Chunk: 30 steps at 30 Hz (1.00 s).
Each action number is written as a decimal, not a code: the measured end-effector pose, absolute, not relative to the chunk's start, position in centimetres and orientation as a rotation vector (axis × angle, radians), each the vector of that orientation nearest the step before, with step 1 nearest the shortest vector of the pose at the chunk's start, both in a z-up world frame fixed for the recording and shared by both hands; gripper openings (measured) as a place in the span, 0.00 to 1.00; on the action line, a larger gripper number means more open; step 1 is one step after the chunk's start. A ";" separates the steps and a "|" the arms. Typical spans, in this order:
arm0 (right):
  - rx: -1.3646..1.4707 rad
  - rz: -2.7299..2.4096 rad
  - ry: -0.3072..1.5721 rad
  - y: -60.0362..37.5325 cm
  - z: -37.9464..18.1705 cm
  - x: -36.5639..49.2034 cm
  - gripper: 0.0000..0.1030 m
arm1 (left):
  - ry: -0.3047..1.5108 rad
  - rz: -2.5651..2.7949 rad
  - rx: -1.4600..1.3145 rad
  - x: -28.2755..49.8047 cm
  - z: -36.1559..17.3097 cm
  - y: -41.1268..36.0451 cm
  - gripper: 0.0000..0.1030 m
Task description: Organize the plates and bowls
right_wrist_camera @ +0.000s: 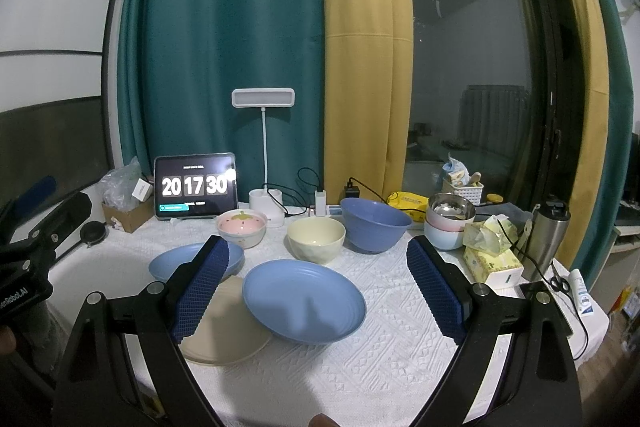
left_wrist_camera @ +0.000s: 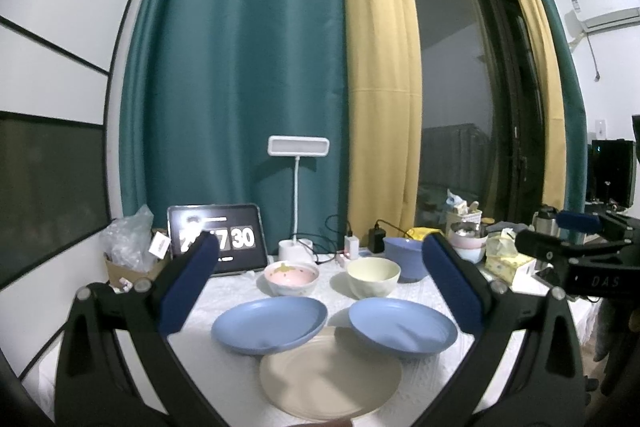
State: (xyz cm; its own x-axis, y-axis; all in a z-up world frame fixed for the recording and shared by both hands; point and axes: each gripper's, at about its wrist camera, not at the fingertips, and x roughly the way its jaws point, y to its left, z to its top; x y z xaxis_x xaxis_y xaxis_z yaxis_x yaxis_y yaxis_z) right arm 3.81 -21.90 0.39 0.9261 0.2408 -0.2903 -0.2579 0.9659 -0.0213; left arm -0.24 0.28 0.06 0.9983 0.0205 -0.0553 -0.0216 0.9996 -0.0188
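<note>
A table draped in a white textured cloth (right_wrist_camera: 360,327) fills the lower half of both views, backed by teal and yellow curtains and a dark window.

In the left wrist view, the left gripper (left_wrist_camera: 320,275) hangs above the near edge of the table with its blue-padded fingers spread wide and nothing between them. Framed in the gap, low in the centre, lie three plates: a beige plate (left_wrist_camera: 330,377) nearest the camera, a blue plate (left_wrist_camera: 269,325) to its upper left and a second blue plate (left_wrist_camera: 402,327) to its upper right, both blue rims overlapping the beige one. Beyond them, mid-frame, sit a pink bowl (left_wrist_camera: 291,279) with a strawberry print, a cream bowl (left_wrist_camera: 373,277) to its right, and a large blue bowl (left_wrist_camera: 404,257) behind that, partly hidden by the right finger.

In the right wrist view, the right gripper (right_wrist_camera: 318,283) is likewise spread wide and empty. One blue plate (right_wrist_camera: 304,301) lies centred between its fingers; the beige plate (right_wrist_camera: 228,327) and the other blue plate (right_wrist_camera: 172,261) sit lower left, partly behind the left finger. The pink bowl (right_wrist_camera: 242,227), cream bowl (right_wrist_camera: 316,239) and large blue bowl (right_wrist_camera: 376,225) line up across the middle, above the fingertips.

A tablet clock (right_wrist_camera: 195,187) reading 20 17 30 stands at the back left beside a white desk lamp (right_wrist_camera: 264,99). At right sit a stack of small bowls (right_wrist_camera: 450,223), a tissue box (right_wrist_camera: 492,259) and a steel flask (right_wrist_camera: 548,239).
</note>
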 end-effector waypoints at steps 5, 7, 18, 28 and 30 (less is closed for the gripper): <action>-0.058 0.255 0.291 -21.8 0.1 3.9 0.91 | 0.053 0.022 -0.018 -0.3 0.0 0.2 0.99; -0.058 0.255 0.292 -21.8 0.1 3.9 0.91 | 0.053 0.022 -0.019 -0.4 0.1 0.2 0.99; -0.058 0.256 0.295 -21.8 0.2 3.9 0.91 | 0.053 0.021 -0.019 -0.3 0.1 0.3 0.99; -0.058 0.255 0.295 -21.9 0.1 3.8 0.91 | 0.053 0.022 -0.019 -0.3 0.1 0.3 0.99; -0.057 0.255 0.297 -21.9 0.1 3.9 0.91 | 0.054 0.022 -0.019 -0.3 0.1 0.3 0.99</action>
State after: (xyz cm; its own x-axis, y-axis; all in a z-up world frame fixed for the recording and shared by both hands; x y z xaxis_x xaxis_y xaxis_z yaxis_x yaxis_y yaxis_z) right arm 3.86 -21.93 0.12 0.9245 0.2402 -0.2960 -0.2569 0.9663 -0.0182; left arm -0.31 0.28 0.10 0.9983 0.0214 -0.0537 -0.0224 0.9996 -0.0186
